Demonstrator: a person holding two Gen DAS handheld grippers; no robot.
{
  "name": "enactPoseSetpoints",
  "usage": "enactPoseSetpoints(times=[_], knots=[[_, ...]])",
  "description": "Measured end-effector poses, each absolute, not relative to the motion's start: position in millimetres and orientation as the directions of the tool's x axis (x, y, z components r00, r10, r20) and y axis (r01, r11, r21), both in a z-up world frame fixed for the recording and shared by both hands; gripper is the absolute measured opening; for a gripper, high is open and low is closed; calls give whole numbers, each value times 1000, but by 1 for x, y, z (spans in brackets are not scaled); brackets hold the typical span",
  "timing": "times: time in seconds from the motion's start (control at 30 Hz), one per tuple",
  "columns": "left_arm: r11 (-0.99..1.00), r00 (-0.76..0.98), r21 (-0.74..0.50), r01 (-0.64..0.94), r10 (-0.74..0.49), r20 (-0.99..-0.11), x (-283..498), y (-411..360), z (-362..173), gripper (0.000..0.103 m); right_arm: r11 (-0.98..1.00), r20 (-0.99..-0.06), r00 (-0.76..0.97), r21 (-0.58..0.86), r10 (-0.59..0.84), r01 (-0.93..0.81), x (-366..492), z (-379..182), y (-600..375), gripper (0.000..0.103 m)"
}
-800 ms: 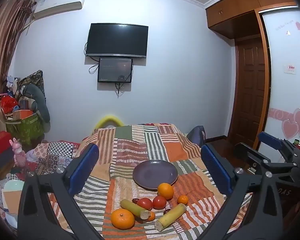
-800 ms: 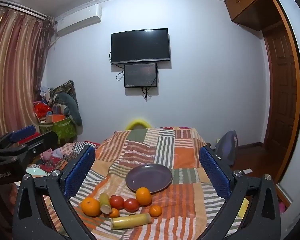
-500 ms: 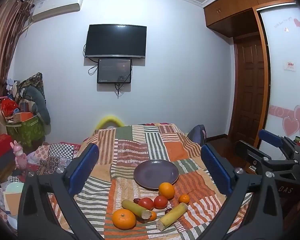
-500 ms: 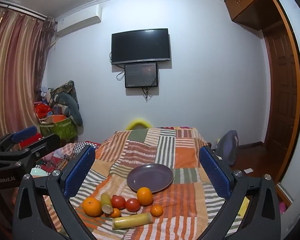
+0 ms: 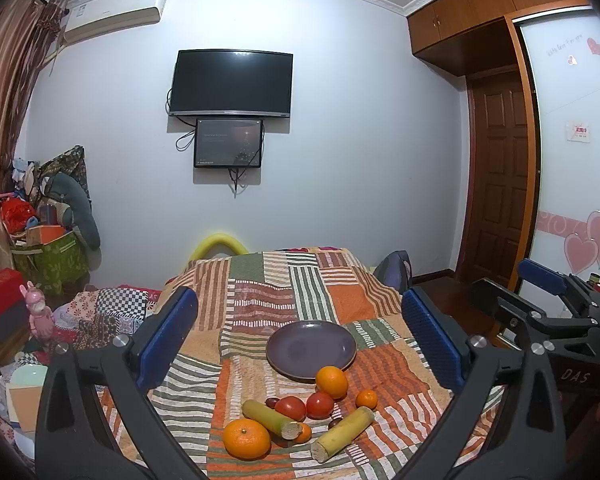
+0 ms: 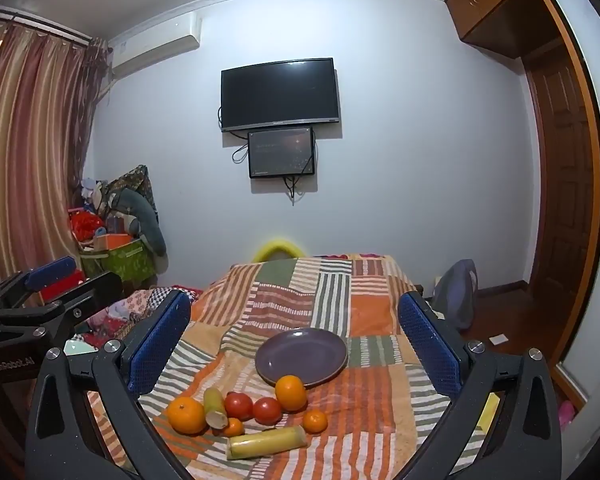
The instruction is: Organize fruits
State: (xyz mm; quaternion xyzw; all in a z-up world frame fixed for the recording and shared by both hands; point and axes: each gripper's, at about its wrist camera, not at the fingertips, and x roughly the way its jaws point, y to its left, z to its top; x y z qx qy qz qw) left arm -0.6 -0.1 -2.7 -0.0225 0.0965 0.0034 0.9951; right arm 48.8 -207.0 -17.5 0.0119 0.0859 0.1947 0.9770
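Note:
An empty purple plate [image 5: 311, 349] [image 6: 301, 355] sits on a patchwork-covered table [image 5: 260, 296]. In front of it lie a large orange [image 5: 331, 381] [image 6: 291, 392], a second large orange [image 5: 246, 438] [image 6: 186, 414], two tomatoes [image 5: 319, 405] [image 6: 266, 410], small tangerines [image 5: 366, 398] [image 6: 315, 420] and two sugarcane pieces [image 5: 342, 433] [image 6: 266, 441]. My left gripper [image 5: 300, 336] is open and empty, held above and before the fruit. My right gripper [image 6: 294, 340] is open and empty too, to the right of the left one.
The right gripper shows at the right edge of the left wrist view [image 5: 548, 312]; the left gripper shows at the left edge of the right wrist view [image 6: 40, 300]. Clutter and a green box [image 5: 48, 256] stand left. A backpack [image 6: 456, 300] and a door [image 5: 500, 184] are right.
Both views have shifted slightly, with the fruit and plate drifting a little; both grippers stay open and empty.

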Motion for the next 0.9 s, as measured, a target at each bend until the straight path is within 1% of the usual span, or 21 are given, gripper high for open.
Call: enactPoseSetpoints(times=[0.9], knots=[[998, 980, -55, -13, 2, -199, 3, -2, -7, 103, 922, -168, 907, 46, 386, -384, 48, -17, -204, 103]])
